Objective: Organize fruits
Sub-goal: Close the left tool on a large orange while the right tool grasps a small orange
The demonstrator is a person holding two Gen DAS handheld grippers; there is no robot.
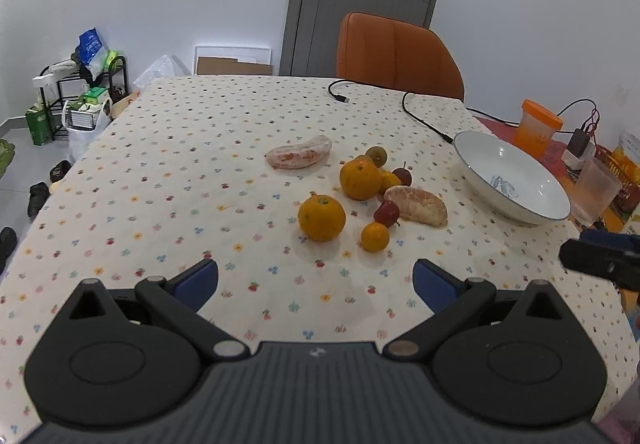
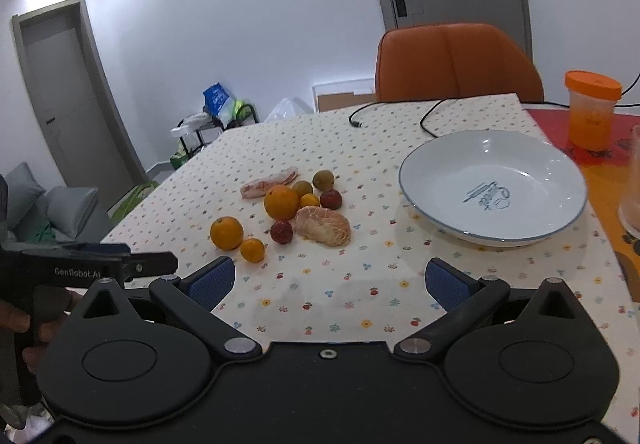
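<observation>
A cluster of fruit lies mid-table: a large orange (image 1: 321,217) (image 2: 227,232), a second orange (image 1: 360,179) (image 2: 281,202), a small tangerine (image 1: 375,237) (image 2: 252,250), two red plums (image 1: 386,212) (image 2: 281,231), a greenish fruit (image 1: 377,155) (image 2: 323,179) and a peeled pomelo piece (image 1: 417,205) (image 2: 323,225). Another peeled segment (image 1: 299,157) (image 2: 269,184) lies apart, behind them. An empty white bowl (image 1: 512,179) (image 2: 494,185) stands to the right. My left gripper (image 1: 316,282) and right gripper (image 2: 330,284) both hover open over the tablecloth, short of the fruit, holding nothing.
Black cables (image 1: 416,111) trail across the far table. An orange-lidded cup (image 2: 591,109), a clear cup (image 1: 597,189) and a charger (image 1: 578,147) crowd the right edge. An orange chair (image 1: 394,53) stands behind. A person's hand (image 2: 24,324) holds the left gripper's handle.
</observation>
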